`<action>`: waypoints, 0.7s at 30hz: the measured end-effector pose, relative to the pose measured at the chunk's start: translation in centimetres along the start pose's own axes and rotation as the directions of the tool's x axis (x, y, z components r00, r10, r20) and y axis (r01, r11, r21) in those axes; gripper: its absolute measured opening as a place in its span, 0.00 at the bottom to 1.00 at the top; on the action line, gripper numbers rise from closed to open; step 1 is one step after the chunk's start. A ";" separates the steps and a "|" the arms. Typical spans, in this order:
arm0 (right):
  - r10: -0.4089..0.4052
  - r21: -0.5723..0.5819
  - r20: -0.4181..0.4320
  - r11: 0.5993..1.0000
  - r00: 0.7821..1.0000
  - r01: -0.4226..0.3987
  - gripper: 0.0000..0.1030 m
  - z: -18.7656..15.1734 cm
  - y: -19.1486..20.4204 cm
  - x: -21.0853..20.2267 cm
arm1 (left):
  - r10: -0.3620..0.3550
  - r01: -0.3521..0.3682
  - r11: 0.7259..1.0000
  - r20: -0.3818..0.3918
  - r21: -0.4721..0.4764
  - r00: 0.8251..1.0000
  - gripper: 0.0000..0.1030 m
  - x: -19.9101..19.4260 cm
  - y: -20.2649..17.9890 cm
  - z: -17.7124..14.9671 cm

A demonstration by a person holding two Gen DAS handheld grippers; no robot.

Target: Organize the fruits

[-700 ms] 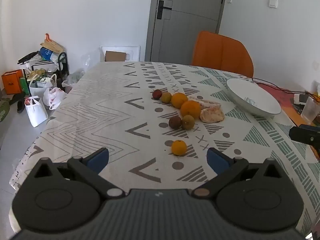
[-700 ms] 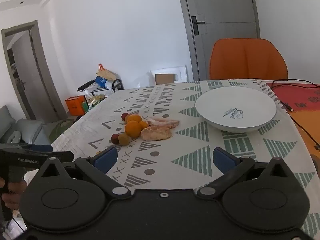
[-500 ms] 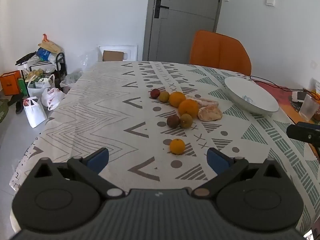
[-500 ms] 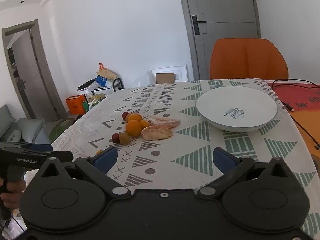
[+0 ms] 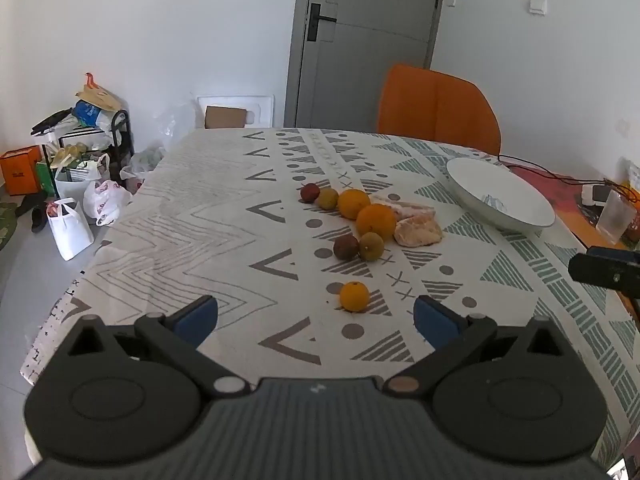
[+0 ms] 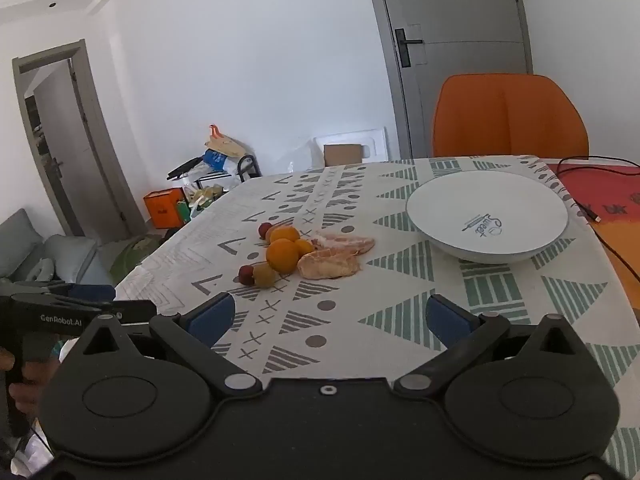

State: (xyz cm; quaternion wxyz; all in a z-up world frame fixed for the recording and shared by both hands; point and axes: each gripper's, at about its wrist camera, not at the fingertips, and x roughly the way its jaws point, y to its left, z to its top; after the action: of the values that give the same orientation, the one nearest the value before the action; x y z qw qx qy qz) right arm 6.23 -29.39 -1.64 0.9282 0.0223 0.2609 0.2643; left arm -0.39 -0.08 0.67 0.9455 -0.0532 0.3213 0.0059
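Hovering: left gripper (image 5: 315,316) over near table edge, fingers spread wide, nothing between them
Right gripper (image 6: 329,318): fingers also wide apart, holding nothing
Small orange (image 5: 354,296): alone on tablecloth (image 5: 192,232), just ahead of left gripper, apart from the rest
Fruit cluster: two larger oranges (image 5: 375,222), dark red fruit (image 5: 345,247), greenish fruit (image 5: 371,246), peeled citrus pieces (image 5: 418,231) touching or beside each other mid-table
Bowl (image 6: 448,208): white, right of cluster, no fruit inside
Background: orange chair (image 6: 508,116)
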 end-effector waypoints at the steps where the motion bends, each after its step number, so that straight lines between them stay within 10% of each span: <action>1: -0.002 -0.003 0.000 1.000 1.000 0.002 1.00 0.0 0.0 0.0 | -0.001 0.001 1.000 0.001 -0.001 1.000 1.00 -0.1 0.1 0.0; 21: -0.033 0.031 -0.032 0.999 0.999 0.034 1.00 -0.1 -0.7 0.5 | -0.004 0.004 1.000 0.008 0.012 1.000 1.00 -0.2 -0.5 0.5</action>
State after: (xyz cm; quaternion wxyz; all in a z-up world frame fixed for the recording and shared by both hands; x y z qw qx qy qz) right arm 6.86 -29.79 -2.05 0.9279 0.0285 0.2799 0.2448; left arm -0.25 -0.50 1.22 0.9471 -0.0481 0.3173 0.0021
